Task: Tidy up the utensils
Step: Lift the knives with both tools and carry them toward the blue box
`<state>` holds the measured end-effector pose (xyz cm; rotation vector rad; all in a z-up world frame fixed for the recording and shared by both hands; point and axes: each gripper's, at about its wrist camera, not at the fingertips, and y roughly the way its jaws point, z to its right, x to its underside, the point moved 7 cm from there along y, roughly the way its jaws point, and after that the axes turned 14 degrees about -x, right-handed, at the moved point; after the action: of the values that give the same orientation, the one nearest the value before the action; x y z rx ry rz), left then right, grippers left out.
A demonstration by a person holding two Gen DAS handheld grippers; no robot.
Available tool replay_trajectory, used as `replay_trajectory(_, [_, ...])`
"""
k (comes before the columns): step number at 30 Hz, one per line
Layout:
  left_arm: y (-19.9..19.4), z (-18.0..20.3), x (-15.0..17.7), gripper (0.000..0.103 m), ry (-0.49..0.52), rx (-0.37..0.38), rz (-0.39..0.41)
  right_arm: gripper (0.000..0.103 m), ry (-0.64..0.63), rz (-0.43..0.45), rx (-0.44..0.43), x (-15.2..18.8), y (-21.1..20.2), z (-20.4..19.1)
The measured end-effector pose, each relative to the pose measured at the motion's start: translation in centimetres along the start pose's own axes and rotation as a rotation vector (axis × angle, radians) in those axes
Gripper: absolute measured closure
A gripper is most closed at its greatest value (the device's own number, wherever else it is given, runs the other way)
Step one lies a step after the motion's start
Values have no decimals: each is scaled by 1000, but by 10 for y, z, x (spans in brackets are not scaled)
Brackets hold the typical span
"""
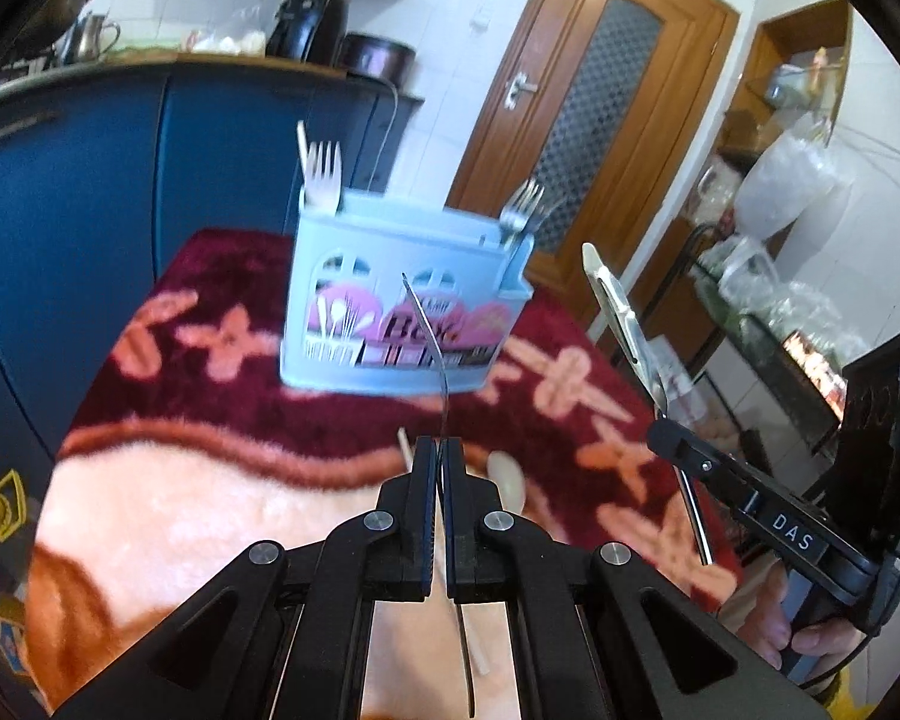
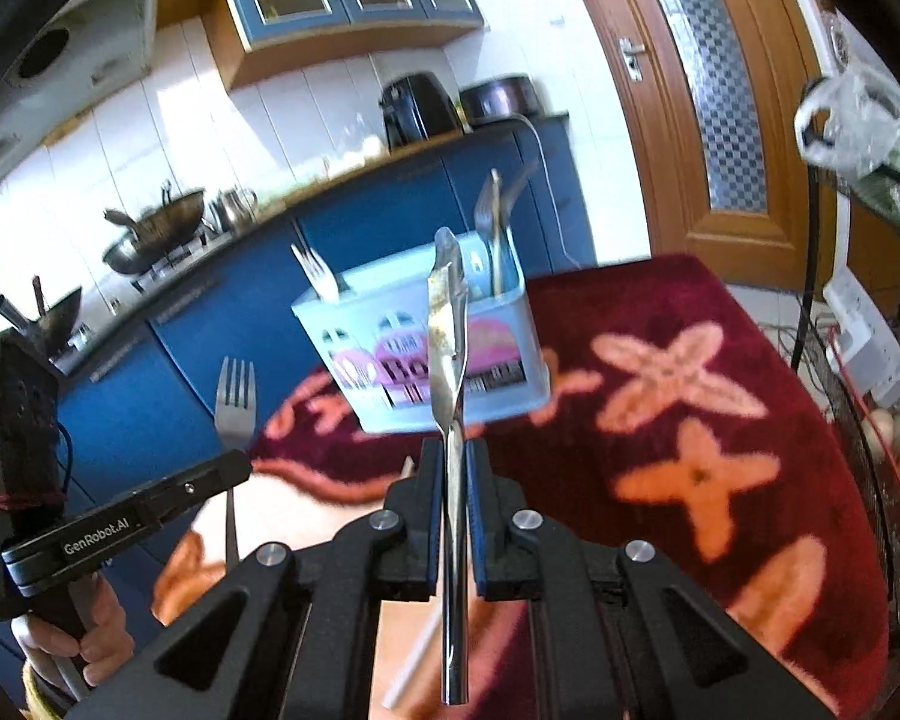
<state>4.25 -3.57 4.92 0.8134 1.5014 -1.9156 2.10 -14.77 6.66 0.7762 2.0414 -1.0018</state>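
In the left wrist view my left gripper is shut on a metal fork, which I see edge-on, curving up in front of the light blue utensil holder. The right wrist view shows the same fork upright in the left gripper. My right gripper is shut on a metal peeler, held upright before the holder. From the left, the right gripper and peeler stand to the holder's right. The holder contains a white plastic fork and metal forks.
The holder stands on a maroon blanket with orange flowers. A white spoon and a pale stick lie on it near the left gripper. Blue cabinets are behind, a wooden door is at the back, and a rack with bags is on the right.
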Motion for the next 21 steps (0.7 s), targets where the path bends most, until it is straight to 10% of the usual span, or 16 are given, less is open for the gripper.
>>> replay_trajectory(21, [8, 8, -130, 101, 20, -68, 254, 94, -30, 137, -77, -80, 36, 5])
